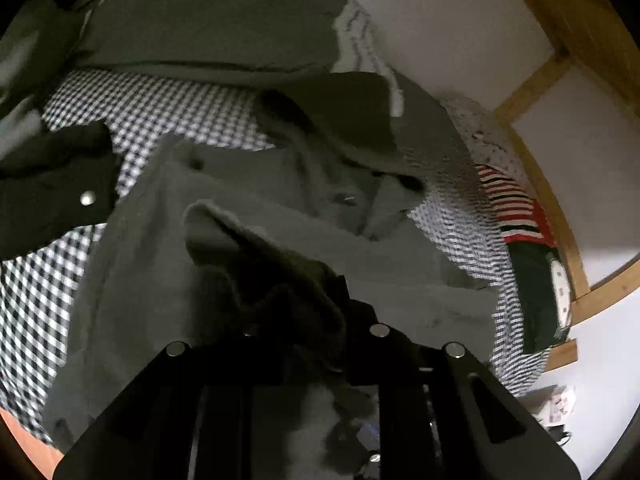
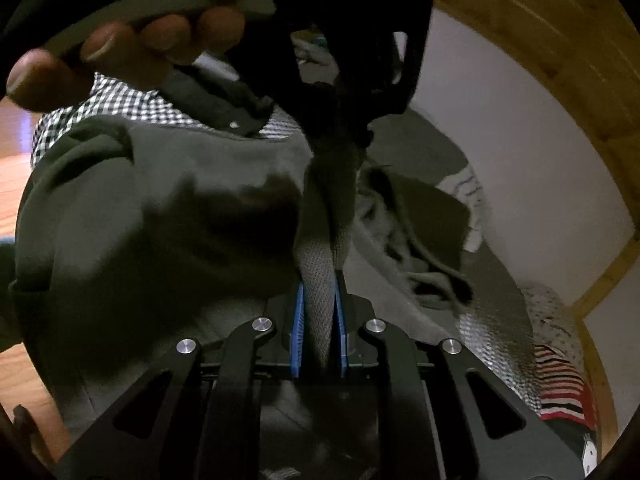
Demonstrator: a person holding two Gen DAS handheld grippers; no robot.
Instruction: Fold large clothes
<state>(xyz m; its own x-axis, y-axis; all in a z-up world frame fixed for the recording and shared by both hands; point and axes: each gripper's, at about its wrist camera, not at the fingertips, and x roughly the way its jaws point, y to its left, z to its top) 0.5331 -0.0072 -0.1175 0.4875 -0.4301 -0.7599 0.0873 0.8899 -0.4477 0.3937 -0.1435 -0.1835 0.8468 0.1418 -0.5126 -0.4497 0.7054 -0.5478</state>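
Right wrist view shows the right gripper [image 2: 320, 320] with its jaws drawn narrow on a ribbed edge of the grey-green hoodie [image 2: 168, 208], the fabric pinched between the 2 blue pads [image 2: 298, 328] and rising from them in a taut strip toward the left gripper [image 2: 344, 92], which appears above as a dark frame closed on the same strip. A hand [image 2: 132, 52] wraps that gripper's handle at the upper left. The body of the hoodie spreads left of the strip, over the checked bedsheet [image 2: 120, 100], and its hood with drawstrings lies crumpled to the right of the strip. Beyond the hood, near the white wall [image 2: 520, 140] and the wooden frame [image 2: 560, 60], sits a red, white and black striped garment [image 2: 560, 384]. In the left wrist view the left gripper [image 1: 320, 320] has its jaws nearly together on a bunched fold of the hoodie [image 1: 260, 208], the cloth hiding the pads. Past that fold the hoodie lies across the checked bedsheet [image 1: 160, 104] with its hood heaped toward the wall. A dark garment with a metal snap [image 1: 52, 192] lies left of the hoodie, a large grey-green blanket [image 1: 208, 28] beyond it, and the striped garment [image 1: 508, 204] to its right
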